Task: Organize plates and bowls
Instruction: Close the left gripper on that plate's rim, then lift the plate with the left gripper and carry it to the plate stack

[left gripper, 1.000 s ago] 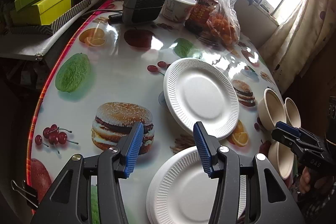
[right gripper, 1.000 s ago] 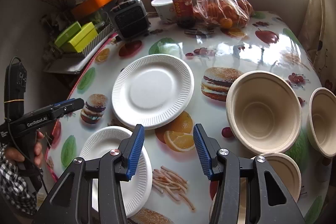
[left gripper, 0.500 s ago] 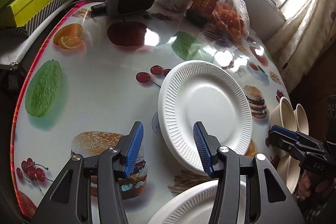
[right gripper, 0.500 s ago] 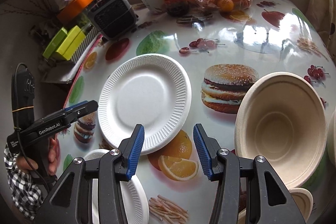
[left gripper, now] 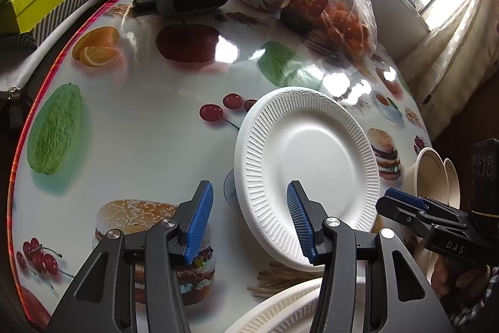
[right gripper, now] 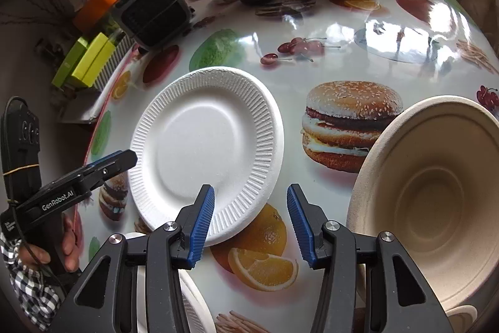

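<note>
The left gripper [left gripper: 249, 220] hung with its jaws wide apart and empty, its right finger over the near rim of a white ribbed foam plate [left gripper: 308, 173] lying toward the tabletop's near edge. The right gripper [right gripper: 251, 223] was likewise spread wide and empty, over the same plate's [right gripper: 207, 149] near rim, with a beige paper bowl [right gripper: 433, 195] just to its right and a second white plate [left gripper: 280, 311] at the near edge.

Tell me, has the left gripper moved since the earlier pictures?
Yes. The left gripper has advanced toward the single white foam plate, whose near rim now lies between its open jaws.
</note>
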### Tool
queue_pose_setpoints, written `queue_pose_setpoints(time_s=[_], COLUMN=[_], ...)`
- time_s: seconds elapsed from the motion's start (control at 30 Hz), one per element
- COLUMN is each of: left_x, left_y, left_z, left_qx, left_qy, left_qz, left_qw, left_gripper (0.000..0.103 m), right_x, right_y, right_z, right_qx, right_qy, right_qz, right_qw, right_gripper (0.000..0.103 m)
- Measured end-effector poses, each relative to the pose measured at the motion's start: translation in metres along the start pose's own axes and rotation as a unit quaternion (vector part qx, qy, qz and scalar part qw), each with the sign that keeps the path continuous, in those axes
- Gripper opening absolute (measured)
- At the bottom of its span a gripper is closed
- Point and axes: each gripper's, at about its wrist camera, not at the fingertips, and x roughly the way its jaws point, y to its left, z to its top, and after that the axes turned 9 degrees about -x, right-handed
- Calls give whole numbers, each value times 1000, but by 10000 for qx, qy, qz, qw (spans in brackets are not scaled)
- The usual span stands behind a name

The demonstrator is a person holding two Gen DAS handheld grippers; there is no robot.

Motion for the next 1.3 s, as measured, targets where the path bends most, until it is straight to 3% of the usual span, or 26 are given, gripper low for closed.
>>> queue_pose_setpoints(time_s=[0.27,0.43,0.7,1.3], left_x=[3,4,3,-11], left_y=[-2,-2,-3,-3], left_z=[-2,-3,-4,-6], left_qx=[-8,-8,0,16], left_qy=[56,87,55,-85], left_qz=[6,-7,34,21], left_qw=[10000,10000,10000,10000], left_gripper=[35,26,21,21], right_x=[6,7,8,-8], right_y=[2,2,-1,6], right_z=[1,1,-2,-6], right_qx=[-40,-19,51,24], right_qy=[69,86,118,-111], right_qz=[26,25,-22,15], right_qw=[10000,10000,9999,9999], right_gripper=[47,38,27,27])
